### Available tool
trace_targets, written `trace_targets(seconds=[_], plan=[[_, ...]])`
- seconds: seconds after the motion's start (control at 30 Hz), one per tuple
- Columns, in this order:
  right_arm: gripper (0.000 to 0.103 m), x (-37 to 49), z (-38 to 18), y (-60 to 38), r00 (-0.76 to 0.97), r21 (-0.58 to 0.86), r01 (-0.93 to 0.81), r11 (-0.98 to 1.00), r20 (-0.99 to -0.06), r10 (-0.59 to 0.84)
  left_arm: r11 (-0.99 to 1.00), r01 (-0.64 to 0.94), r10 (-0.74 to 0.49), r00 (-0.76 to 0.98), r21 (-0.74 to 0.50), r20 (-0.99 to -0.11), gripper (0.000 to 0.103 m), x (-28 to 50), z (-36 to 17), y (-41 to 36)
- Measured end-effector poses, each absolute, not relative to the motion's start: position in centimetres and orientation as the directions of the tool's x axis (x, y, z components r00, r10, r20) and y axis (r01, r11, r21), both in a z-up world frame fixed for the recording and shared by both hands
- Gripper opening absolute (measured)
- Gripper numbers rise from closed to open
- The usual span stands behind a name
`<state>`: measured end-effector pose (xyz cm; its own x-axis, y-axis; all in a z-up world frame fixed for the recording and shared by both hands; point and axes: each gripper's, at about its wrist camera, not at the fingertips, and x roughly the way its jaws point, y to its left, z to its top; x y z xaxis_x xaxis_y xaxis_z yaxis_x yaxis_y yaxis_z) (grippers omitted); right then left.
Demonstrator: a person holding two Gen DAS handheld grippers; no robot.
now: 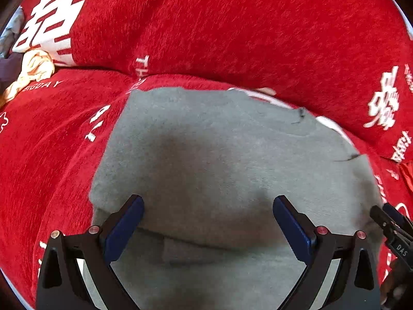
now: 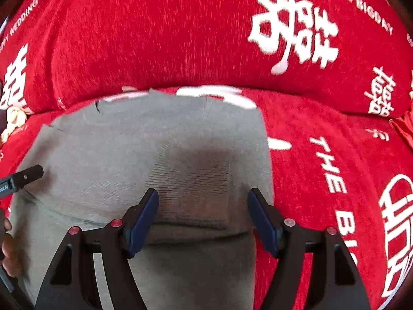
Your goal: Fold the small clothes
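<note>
A small grey knit garment [image 1: 227, 155] lies flat on the seat of a red sofa. My left gripper [image 1: 208, 208] hovers over its left part with jaws wide apart and nothing between the blue pads [image 1: 126, 232]. My right gripper [image 2: 203, 201] stands open over the right part of the same grey garment [image 2: 144, 149], above a ribbed, darker patch [image 2: 196, 180] and a folded edge just below the fingertips. Each gripper's black finger shows at the edge of the other's view, the right one [image 1: 387, 222] and the left one [image 2: 23, 178].
The red sofa cover with white characters and lettering [image 1: 232, 25] fills both views; its backrest [image 2: 160, 33] rises just behind the garment. A crumpled cream cloth [image 1: 33, 69] lies at the far left by the backrest. A red item [image 2: 405, 126] shows at the right edge.
</note>
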<state>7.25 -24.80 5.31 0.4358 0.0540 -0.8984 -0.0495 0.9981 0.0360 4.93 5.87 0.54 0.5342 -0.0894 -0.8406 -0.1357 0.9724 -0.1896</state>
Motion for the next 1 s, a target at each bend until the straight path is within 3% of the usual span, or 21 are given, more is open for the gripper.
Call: trace_targets(seconds=[0.27,1.0], plan=[[0.075,4.2,4.8,-18.4,0.397,-0.02,-0.208,0.978,-0.916,0.066,1.0,0.006,0.007,0.521,0.011,-0.854,0.101,2.0,-0.9,1.2],[0.081,-4.2,4.9,-19.0,0.409,-0.004,-0.159,0.987,-0.91,0.063,0.999,0.04,-0.029,0.524,-0.01,-0.851,0.101,-6.6,-0.9,2.3]])
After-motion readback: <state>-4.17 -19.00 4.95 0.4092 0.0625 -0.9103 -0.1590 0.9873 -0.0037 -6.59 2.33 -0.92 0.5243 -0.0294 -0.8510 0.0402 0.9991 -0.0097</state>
